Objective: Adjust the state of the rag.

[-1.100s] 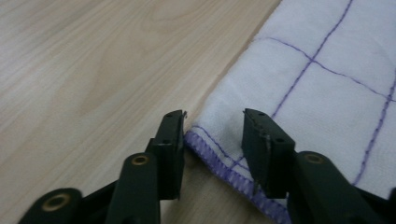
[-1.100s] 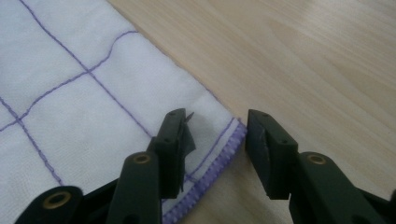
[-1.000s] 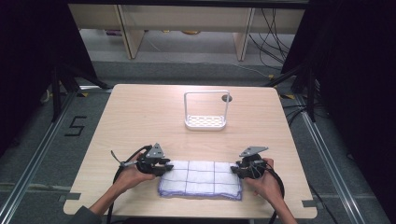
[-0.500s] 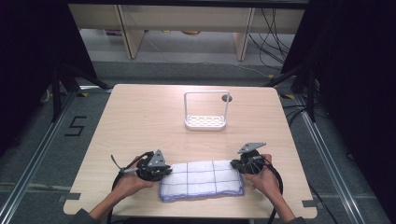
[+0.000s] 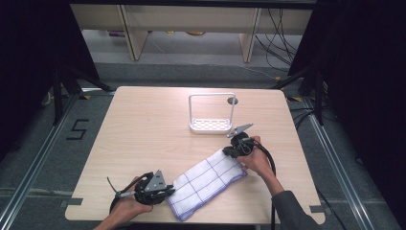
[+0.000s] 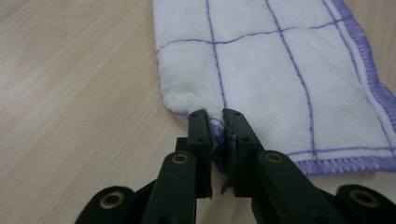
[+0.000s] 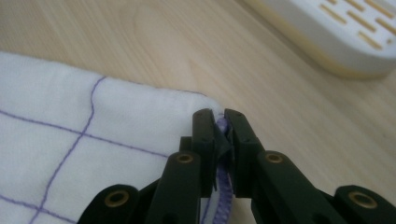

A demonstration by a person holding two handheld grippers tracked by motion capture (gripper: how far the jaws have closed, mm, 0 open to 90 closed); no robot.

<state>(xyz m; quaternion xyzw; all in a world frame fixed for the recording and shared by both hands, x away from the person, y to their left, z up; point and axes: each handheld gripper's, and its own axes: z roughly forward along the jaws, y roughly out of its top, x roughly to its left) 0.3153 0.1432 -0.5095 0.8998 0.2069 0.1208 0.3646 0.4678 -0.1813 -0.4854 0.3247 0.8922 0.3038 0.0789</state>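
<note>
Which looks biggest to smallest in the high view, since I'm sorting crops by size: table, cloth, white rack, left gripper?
1. Table
2. Cloth, lying diagonally, each end pinched by a gripper
3. White rack
4. Left gripper

Rack and left gripper look fairly close; the gripper sits nearer the camera, so that order is unsure.

**Open table left, rack close on the right**

The left gripper (image 5: 168, 190) has bare table (image 5: 143, 124) ahead of it and to its outer side; the cloth (image 5: 207, 181) lies across its inner side. Just beyond the right gripper (image 5: 229, 151) stands the white rack (image 5: 212, 114), its upright frame blocking a straight push forward. Past the right gripper's outer side the tabletop is open to the edge. Both hold the cloth's ends between pinched jaws.
</note>
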